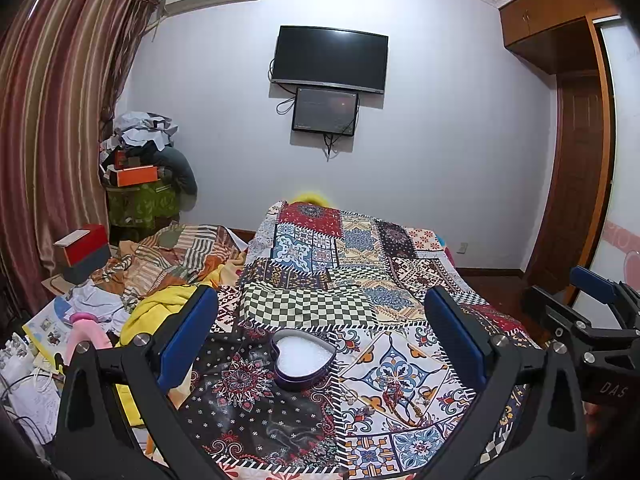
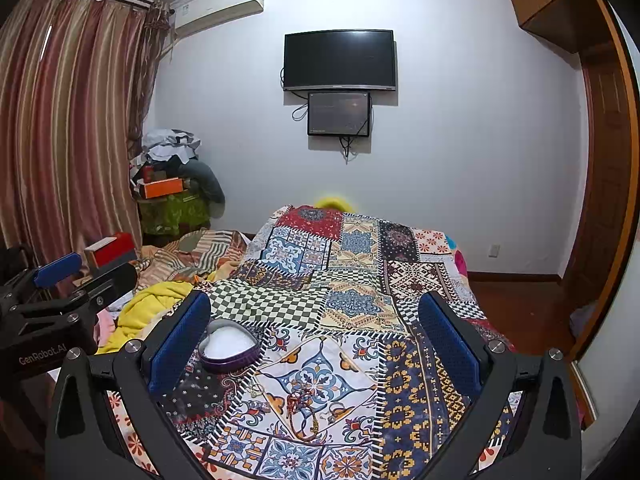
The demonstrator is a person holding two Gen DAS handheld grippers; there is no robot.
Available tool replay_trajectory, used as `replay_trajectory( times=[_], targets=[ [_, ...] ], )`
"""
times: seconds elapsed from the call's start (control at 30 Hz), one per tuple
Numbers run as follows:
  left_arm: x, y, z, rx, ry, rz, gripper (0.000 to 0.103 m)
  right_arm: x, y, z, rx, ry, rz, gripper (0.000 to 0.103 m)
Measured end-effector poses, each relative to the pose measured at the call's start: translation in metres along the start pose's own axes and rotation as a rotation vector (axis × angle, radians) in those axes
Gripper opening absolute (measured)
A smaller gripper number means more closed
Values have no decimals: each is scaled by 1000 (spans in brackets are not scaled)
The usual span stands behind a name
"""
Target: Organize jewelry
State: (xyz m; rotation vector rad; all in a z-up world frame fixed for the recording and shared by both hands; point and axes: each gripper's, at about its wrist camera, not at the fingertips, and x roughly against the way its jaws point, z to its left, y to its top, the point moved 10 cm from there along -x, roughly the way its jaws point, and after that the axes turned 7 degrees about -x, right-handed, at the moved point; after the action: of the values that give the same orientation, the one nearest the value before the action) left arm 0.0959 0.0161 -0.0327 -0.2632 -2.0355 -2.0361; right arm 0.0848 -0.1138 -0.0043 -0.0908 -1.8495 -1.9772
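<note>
Nothing sorted yet: heart-shaped tin (image 1: 304, 360) sits empty mid-frame, jewelry (image 2: 304, 408) loose below (tangled, I'd judge); both my left gripper (image 1: 320, 344) and right gripper (image 2: 316, 344) gape, holding nothing.

Indoor artificial light, even, moderately bright, slightly cool cast. Wall (image 1: 440, 120) evenly lit, faint vignette toward corners. Strong fisheye bend both views: curtain (image 1: 52, 120) and wardrobe (image 2: 600, 120) curve inward, black corners. TV screen (image 2: 340, 60) dark, weak reflection. Soft shadows on quilt (image 2: 320, 280). Focus sharp centre, edges softer. Mild compression noise.
</note>
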Motion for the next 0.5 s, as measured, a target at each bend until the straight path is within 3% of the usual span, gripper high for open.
replay_trajectory(
  times=[0.5],
  targets=[
    [1,4,-2,-1,0,1,103,0,-1,-3,-7,0,4,103]
  ],
)
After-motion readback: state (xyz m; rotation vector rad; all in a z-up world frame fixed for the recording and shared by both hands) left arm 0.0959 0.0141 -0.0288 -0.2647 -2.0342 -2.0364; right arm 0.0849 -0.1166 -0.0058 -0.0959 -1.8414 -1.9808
